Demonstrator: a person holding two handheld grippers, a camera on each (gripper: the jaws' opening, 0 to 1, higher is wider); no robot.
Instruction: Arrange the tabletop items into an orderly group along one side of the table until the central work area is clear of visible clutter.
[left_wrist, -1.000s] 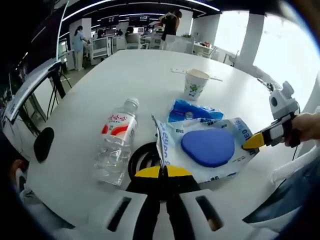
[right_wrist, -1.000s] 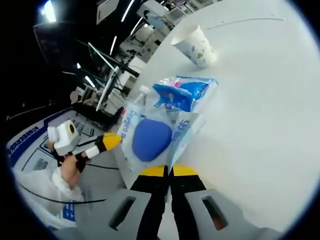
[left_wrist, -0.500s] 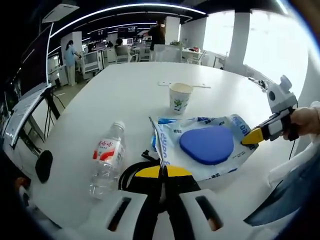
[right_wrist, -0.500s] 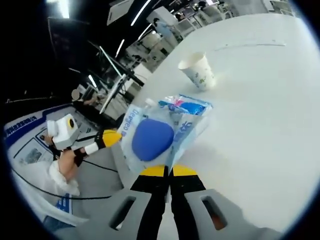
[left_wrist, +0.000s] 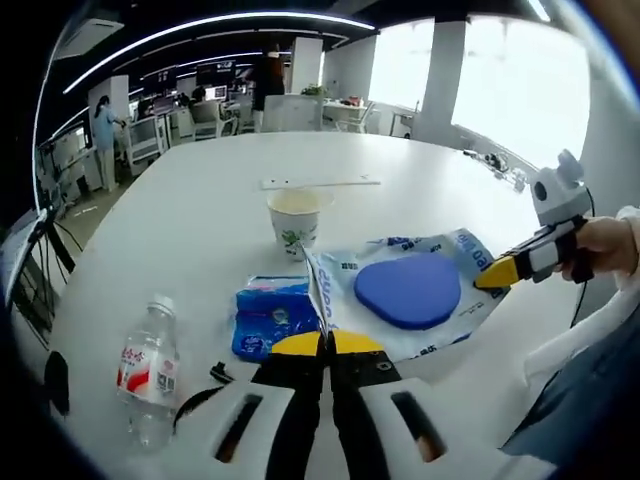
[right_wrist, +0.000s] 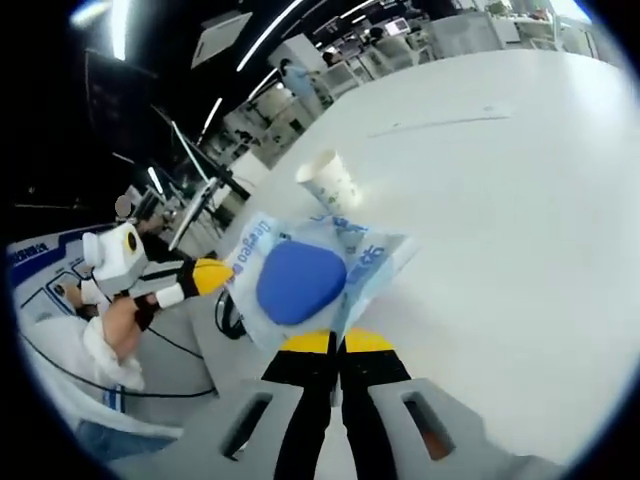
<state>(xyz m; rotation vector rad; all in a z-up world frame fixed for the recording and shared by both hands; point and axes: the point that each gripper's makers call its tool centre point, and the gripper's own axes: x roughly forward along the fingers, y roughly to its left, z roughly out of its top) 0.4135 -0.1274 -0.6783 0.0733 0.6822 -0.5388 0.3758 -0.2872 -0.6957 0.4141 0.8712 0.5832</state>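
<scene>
So both grippers have hold of the same thing: a clear plastic bag (left_wrist: 415, 300) with blue printing and a rounded blue pad inside. In the left gripper view, the left gripper (left_wrist: 322, 343) has its yellow-tipped jaws pinched shut on the near edge of the bag, and the right gripper (left_wrist: 493, 272) comes in from the right, clamped on the far corner, with a hand (left_wrist: 603, 250) behind it. The right gripper view shows the same bag (right_wrist: 300, 285) held at its bottom edge by the right gripper (right_wrist: 327, 342), jaws closed on it, and the left gripper (right_wrist: 215, 272) gripping the opposite side.

The lettering on the bag is blue but too warped to read properly.

On the white table (left_wrist: 200, 210), a paper cup (left_wrist: 294, 220) with a green leafy print stands upright just behind the bag. A blue packet (left_wrist: 268, 315) lies flat beside the bag's left edge. Further left, a clear water bottle (left_wrist: 148, 375) with a red and white label lies on its side; the label's writing can't be made out. A thin white strip (left_wrist: 320, 183) lies beyond the cup.
</scene>
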